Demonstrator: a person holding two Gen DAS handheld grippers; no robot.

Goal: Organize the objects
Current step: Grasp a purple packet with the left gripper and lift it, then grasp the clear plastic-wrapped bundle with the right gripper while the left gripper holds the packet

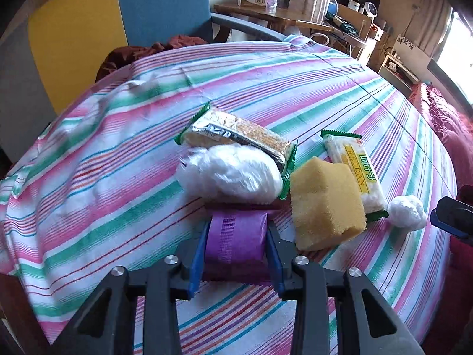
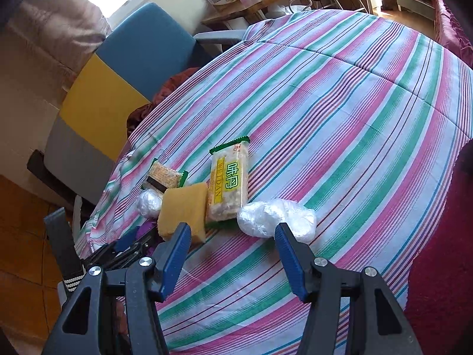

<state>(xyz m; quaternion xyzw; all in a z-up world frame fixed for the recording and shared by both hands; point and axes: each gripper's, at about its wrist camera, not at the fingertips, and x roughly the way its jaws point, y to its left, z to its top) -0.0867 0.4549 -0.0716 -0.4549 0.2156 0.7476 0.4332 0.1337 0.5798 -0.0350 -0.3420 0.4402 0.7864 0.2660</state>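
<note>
My left gripper (image 1: 236, 227) is shut on a purple packet (image 1: 235, 241), held low over the striped cloth just before a white plastic bundle (image 1: 230, 173). Behind that lies a cracker pack (image 1: 239, 137). A yellow sponge (image 1: 325, 204) lies to the right, then a green-edged rice snack pack (image 1: 356, 170) and a small white plastic ball (image 1: 408, 211). My right gripper (image 2: 233, 233) is open and empty, just short of a white plastic bundle (image 2: 278, 219), with the sponge (image 2: 183, 210) and the snack pack (image 2: 229, 186) ahead on the left.
The striped cloth (image 2: 340, 112) covers the table. A blue and yellow chair (image 1: 118, 20) stands at the far edge, with a dark red cloth (image 1: 142, 51) on it. A wooden side table (image 1: 266, 14) with a box stands behind. A red sofa (image 2: 437, 251) is to the right.
</note>
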